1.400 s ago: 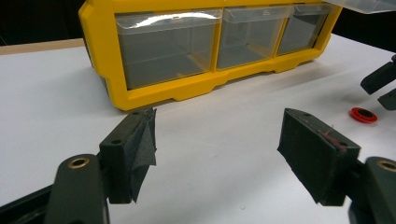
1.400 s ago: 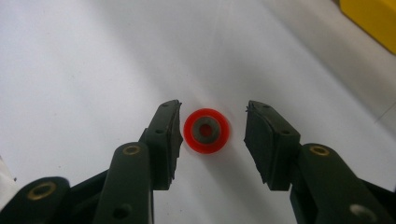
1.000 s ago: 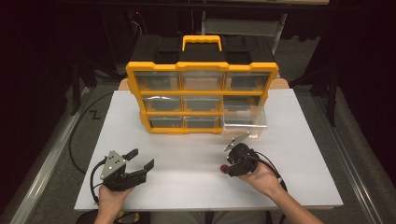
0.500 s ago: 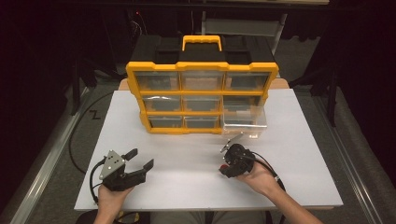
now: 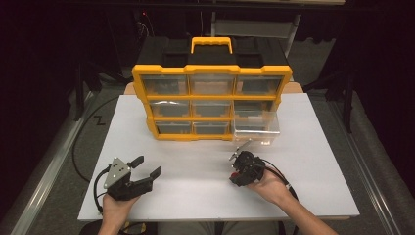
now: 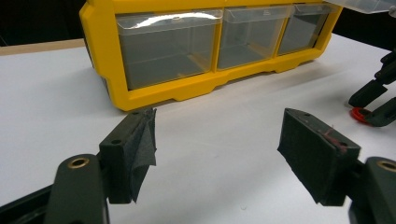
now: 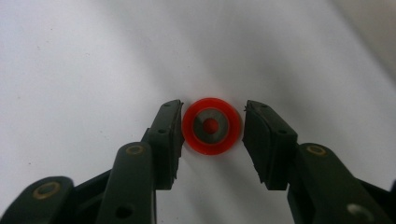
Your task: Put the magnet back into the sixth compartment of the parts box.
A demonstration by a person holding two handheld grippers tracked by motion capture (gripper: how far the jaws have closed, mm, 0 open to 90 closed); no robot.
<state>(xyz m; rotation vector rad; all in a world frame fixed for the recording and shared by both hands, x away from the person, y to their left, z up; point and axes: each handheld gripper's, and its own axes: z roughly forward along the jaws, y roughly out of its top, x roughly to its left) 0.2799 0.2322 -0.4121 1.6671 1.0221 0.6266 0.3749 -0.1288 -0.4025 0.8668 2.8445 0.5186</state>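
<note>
Tabletop [image 5: 195, 161] lay white amid dark surroundings; before the yellow organizer [image 5: 211, 90], the right gripper [image 7: 212, 128] had just been narrowing around a red ring [image 7: 211, 126], the left gripper [image 6: 217, 149] wide.

No text, label, brand, number or sign can be read anywhere, neither on the yellow drawer organizer [image 5: 213, 93] with its clear drawers, nor on the red ring [image 7: 211, 126], nor on the white table [image 5: 195, 171].
</note>
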